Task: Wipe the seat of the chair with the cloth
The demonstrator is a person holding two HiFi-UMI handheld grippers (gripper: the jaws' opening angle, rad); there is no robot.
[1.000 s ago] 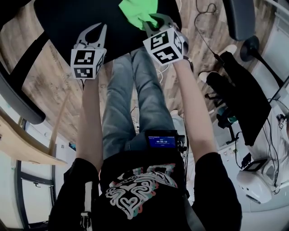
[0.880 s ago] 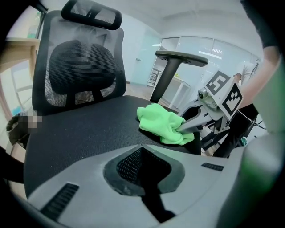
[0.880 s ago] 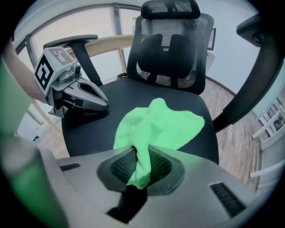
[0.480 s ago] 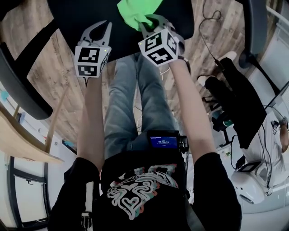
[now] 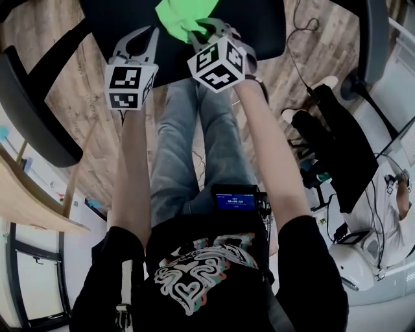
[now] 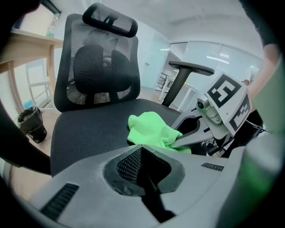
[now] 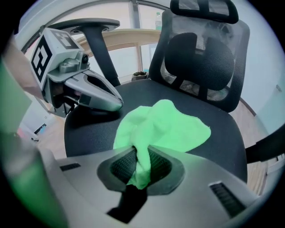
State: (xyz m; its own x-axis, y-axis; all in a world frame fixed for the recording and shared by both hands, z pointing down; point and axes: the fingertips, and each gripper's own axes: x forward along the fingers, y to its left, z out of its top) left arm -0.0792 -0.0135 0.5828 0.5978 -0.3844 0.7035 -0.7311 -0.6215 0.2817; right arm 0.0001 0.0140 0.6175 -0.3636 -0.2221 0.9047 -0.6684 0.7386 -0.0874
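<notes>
Presently: bright green soft cloth pinched in right gripper, resting on black padded chair seat; left gripper clenched, empty; wiping seemingly barely begun.

Seen from above, a person in jeans stands at a black seat. The right gripper pinches the near edge of a green cloth lying there, with the left gripper just beside it above a wooden floor.
</notes>
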